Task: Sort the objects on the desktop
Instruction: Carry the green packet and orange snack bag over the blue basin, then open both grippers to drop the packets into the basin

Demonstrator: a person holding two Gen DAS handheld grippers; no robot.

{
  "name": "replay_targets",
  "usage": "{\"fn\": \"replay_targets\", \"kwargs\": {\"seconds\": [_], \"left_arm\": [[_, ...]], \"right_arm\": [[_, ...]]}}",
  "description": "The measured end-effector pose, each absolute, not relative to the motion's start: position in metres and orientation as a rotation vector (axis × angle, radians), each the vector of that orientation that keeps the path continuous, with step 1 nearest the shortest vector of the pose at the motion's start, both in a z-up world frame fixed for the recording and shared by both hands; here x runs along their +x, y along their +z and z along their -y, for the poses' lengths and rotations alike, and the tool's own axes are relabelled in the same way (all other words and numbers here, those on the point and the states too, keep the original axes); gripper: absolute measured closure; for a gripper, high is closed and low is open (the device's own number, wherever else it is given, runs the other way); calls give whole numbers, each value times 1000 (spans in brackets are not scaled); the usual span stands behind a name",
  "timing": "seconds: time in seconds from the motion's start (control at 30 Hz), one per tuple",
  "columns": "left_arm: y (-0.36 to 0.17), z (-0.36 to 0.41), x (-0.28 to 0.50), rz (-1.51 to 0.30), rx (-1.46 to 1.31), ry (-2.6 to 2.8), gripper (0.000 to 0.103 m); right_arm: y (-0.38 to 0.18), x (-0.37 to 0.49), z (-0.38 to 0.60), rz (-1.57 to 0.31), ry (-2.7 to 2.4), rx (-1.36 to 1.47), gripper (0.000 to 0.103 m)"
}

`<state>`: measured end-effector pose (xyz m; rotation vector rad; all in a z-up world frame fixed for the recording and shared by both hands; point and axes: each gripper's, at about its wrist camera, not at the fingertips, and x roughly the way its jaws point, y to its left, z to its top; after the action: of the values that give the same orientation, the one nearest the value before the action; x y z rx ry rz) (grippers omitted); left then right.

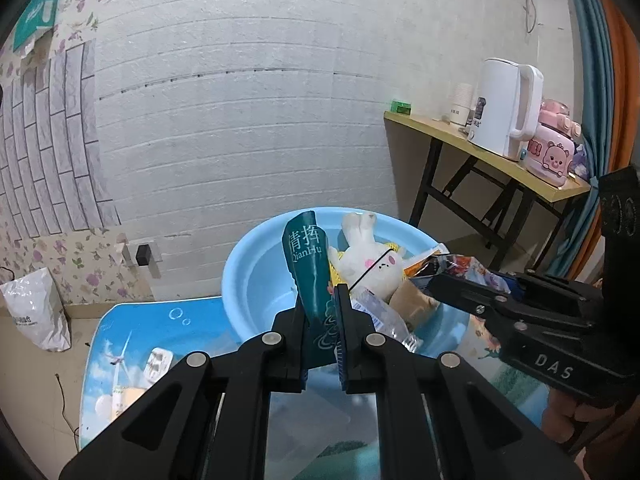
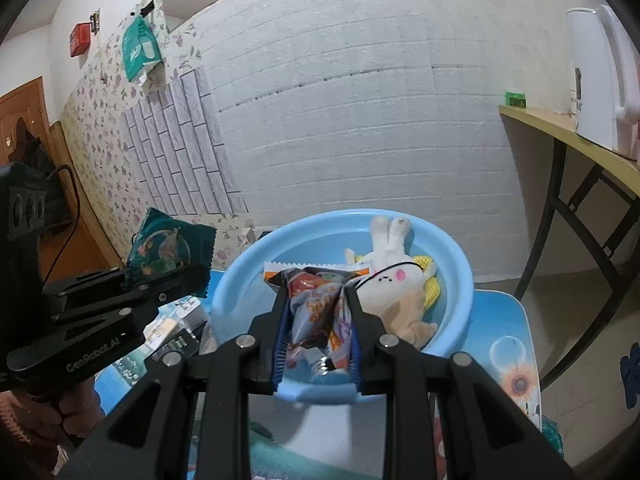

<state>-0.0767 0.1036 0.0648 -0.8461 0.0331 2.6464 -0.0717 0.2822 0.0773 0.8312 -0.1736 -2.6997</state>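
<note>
My left gripper (image 1: 320, 300) is shut on a dark teal packet (image 1: 308, 256) printed "QianHu", held above the near rim of a light blue basin (image 1: 248, 280). It also shows in the right wrist view (image 2: 168, 252). My right gripper (image 2: 316, 292) is shut on a colourful snack bag (image 2: 316, 312), held over the basin (image 2: 456, 264). Inside the basin lie a white plush rabbit (image 2: 390, 268), a yellow mesh item (image 2: 430, 288) and an orange-edged packet (image 2: 312, 267). The right gripper (image 1: 444, 280) enters the left wrist view from the right.
The basin sits on a small blue printed table (image 1: 120, 344) with a white item (image 1: 160, 362) on it. A side table (image 1: 500, 160) at the right holds a white kettle (image 1: 508, 108), paper cups (image 1: 462, 100) and a pink bottle (image 1: 554, 148). A white bag (image 1: 38, 312) stands on the floor.
</note>
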Motion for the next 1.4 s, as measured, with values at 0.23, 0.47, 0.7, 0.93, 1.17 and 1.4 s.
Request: {"fn": "replay_targets", "kwargs": {"seconds": [0.23,0.47,0.7,0.93,1.17,1.4], "left_arm": [[51,-113,-103,-27,-919,2612,76],[45,-112,-108,-47,-935,2619,65],[43,-100,-109,-26,-957,2641,52],[39,-89,-103,-62,-1004,2677,30],[36,-67,-89,-40,-1041,2686,24],[29,-33,-67,-9,-1063,2709,22]], "right_arm": [[66,-93,-280,138,-2704,889,78],[55,-105,-282,146,-2708,939,78],[55,-112,-278,104,-2735,980,75],[59,-109,-279,71,-2791,1008,50],[69,-91,-274,69,-2819,998,49],[75,-62,-262,50,-2823,983,49]]}}
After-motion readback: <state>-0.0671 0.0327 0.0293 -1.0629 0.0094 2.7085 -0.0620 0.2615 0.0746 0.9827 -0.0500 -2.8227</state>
